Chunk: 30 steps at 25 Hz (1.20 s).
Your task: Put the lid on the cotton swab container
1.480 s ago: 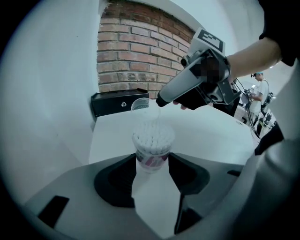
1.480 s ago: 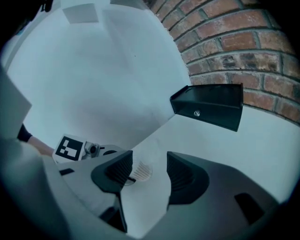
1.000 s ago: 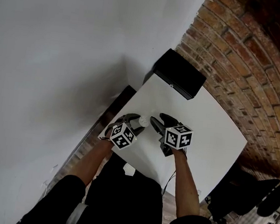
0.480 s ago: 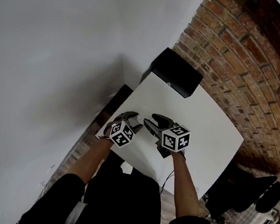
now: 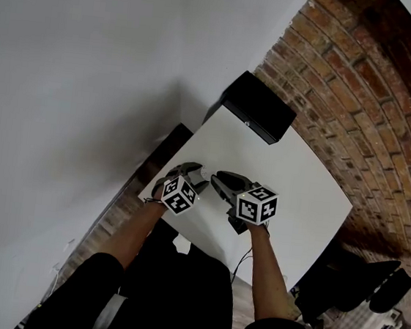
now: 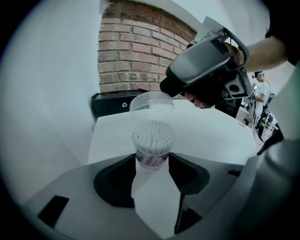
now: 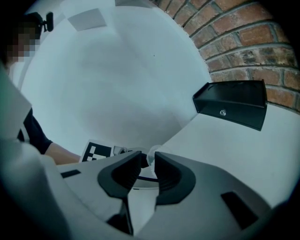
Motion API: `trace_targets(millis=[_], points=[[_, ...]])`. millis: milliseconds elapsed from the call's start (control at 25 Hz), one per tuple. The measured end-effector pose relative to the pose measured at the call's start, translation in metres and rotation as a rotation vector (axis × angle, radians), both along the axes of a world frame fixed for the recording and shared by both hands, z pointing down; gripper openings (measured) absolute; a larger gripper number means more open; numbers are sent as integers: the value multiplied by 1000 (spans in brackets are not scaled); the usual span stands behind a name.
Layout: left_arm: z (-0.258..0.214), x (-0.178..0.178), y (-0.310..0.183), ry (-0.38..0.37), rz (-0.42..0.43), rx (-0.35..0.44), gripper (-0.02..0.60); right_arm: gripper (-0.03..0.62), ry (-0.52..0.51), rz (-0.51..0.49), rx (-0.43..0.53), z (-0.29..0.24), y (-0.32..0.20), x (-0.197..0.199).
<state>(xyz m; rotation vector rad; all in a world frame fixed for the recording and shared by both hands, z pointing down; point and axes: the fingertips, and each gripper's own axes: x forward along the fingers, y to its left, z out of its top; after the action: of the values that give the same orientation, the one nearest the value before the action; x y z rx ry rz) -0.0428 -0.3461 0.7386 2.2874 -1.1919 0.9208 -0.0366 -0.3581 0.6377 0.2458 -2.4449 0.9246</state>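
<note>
White square desk (image 5: 299,185) beneath upright clear round plastic cotton swab container (image 6: 151,145); black oblong box (image 5: 260,107) well beyond it; left hand-held gripper (image 6: 152,163) clamped wide around it; right hand-held gripper (image 7: 148,161) closing on clear round plastic lid (image 6: 151,104) just above it

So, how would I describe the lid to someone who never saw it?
Find the white table with the black box at its far end. Above the swab-filled container in the left gripper hangs the lid: clear and round, with the right gripper closing on its rim.
</note>
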Motion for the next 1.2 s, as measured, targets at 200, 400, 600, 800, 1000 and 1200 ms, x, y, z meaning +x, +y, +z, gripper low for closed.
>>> trace_targets(millis=[200, 400, 600, 800, 1000, 1200], points=[[0, 1, -2, -2, -15, 1, 230, 51, 11, 14, 7, 2, -2, 1], [0, 2, -6, -6, -22, 6, 230, 32, 42, 0, 35, 8, -1, -1], [0, 3, -9, -10, -24, 3, 230, 29, 79, -25, 52, 14, 0, -3], [-1, 3, -12, -14, -22, 2, 230, 30, 132, -29, 82, 21, -6, -8], [0, 3, -12, -13, -21, 2, 230, 29, 157, -49, 78, 27, -3, -10], [-1, 3, -14, -15, -25, 3, 230, 29, 173, -61, 79, 32, 0, -11]])
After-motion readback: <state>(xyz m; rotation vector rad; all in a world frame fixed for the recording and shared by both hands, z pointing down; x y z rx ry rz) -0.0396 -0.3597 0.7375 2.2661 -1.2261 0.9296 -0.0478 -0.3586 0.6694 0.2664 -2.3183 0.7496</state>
